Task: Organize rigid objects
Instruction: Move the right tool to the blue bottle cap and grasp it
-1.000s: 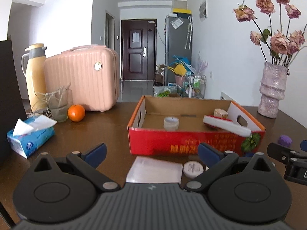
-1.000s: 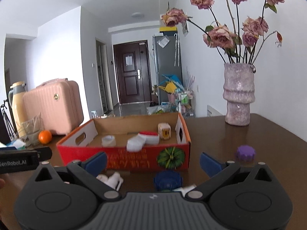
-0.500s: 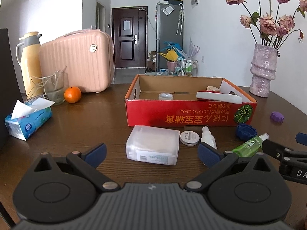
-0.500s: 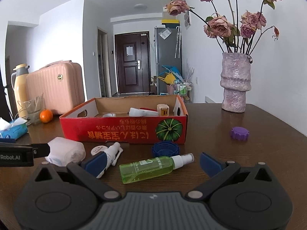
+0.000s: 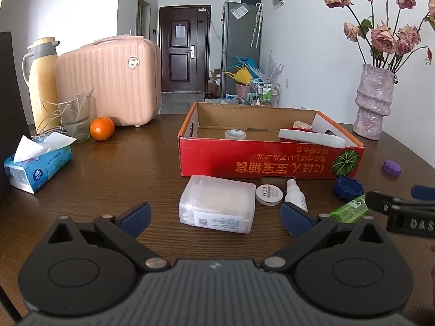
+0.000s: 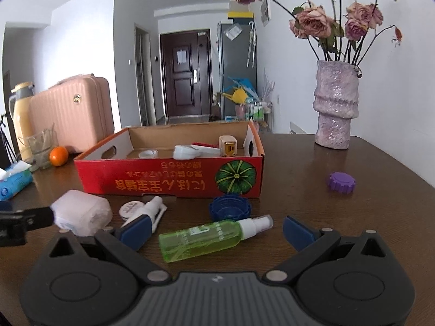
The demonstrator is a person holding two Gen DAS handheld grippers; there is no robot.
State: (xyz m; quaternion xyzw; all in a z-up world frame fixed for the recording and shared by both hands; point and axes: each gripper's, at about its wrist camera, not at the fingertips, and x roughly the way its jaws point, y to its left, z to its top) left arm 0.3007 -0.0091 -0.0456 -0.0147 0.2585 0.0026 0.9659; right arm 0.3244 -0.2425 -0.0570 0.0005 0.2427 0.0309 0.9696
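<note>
Both of your grippers have pulled back and tipped down over the last second, so the loose items in front of the red cardboard box now fill the lower middle of each view. Judgement: you are lining up the next pick; nothing is held yet.

Left gripper: jaws spread wide, empty, framing the translucent plastic case, which lies flat on the counter at 12 o'clock from the jaws, just in front of the box wall.

Right gripper: jaws spread wide, empty, with the green spray bottle lying on its side between them, nozzle toward 2 o'clock.

Inside the box already: a long white item, a small clear tub, a small tan block.

Still out, largest to smallest:
- small white spray bottle, at 10 o'clock of the green one, close to your left jaw tip
- blue cap, at 12 o'clock, just behind the green bottle
- round white tin, touching or nearly touching the case
- purple cap, well apart at 2 o'clock

Obstruction, judged: your two grippers sit close together, and the white bottle crowds the green bottle's left side.
</note>
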